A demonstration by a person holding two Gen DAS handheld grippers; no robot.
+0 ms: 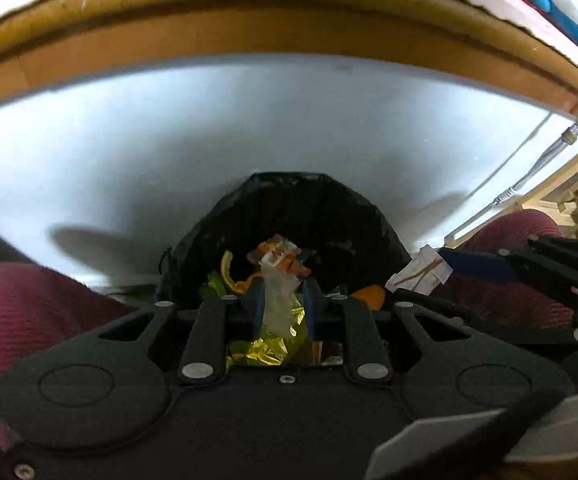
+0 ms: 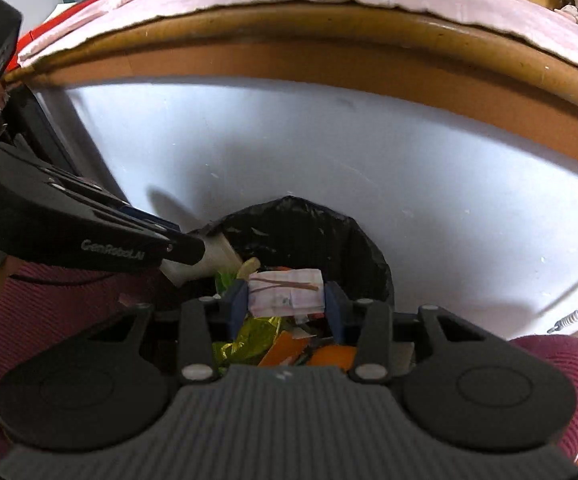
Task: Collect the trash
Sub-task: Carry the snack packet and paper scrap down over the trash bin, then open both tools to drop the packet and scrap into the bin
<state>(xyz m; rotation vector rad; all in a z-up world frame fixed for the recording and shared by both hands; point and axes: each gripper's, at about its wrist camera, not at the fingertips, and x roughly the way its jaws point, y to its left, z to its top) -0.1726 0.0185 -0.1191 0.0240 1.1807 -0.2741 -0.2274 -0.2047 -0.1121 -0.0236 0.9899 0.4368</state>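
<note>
Left hand-held gripper [image 1: 283,300] clamped on a crumpled clear plastic wrapper [image 1: 279,296], blue pads [image 1: 257,308] pressed against its 2 sides, tips pointing steeply down over the open mouth of a bin lined with a black bag [image 1: 341,216]. Right hand-held gripper [image 2: 287,300] clamped on a folded white paper wrapper [image 2: 287,292] with brown streaks, held flat between the 2 blue pads [image 2: 239,300], also above the bin mouth [image 2: 329,220]. Inside the bin: orange peel [image 1: 369,294], gold foil [image 2: 257,328], green scraps, an orange card. Bin standing on the floor against a white panel [image 1: 249,120] under a wood-edged bench [image 1: 249,36]. Maroon-clad knees [image 1: 29,320] of a person flanking the bin on both sides.
</note>
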